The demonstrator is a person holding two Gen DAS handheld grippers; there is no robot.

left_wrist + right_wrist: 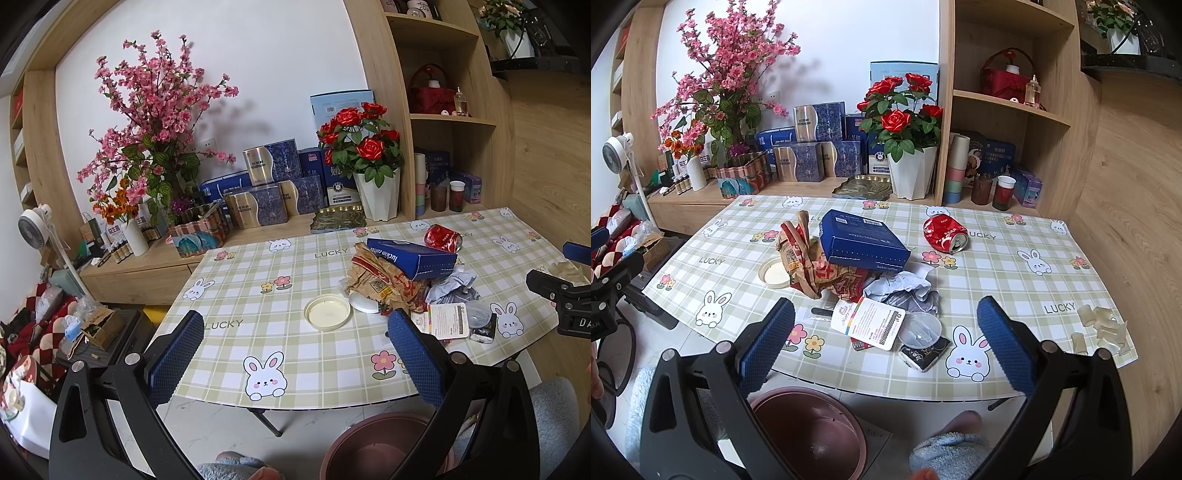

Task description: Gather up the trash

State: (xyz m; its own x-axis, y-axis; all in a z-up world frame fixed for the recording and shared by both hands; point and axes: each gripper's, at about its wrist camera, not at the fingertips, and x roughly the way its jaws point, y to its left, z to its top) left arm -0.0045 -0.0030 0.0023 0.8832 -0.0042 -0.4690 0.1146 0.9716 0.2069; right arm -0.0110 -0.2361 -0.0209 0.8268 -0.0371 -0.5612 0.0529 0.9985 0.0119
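Note:
Trash lies in a heap on the checked table [1015, 280]: a blue box [862, 240] on a crumpled brown paper bag [812, 266], a crushed red can [945, 229], crumpled white paper [905, 286], a white card [871, 323], a clear lid [919, 328], a black packet [923, 354] and a cream round lid [774, 272]. A brown bin [809, 432] stands on the floor below the table's near edge. My left gripper [295, 354] is open and empty, in front of the cream lid [327, 312]. My right gripper [886, 347] is open and empty, just before the card.
A wooden sideboard [701, 199] behind the table holds flower vases, blue boxes and a white rose pot [910, 177]. Shelves [1008, 107] stand at the right. Pale tape scraps [1102, 328] lie at the table's right corner. A fan [37, 225] and clutter are at left.

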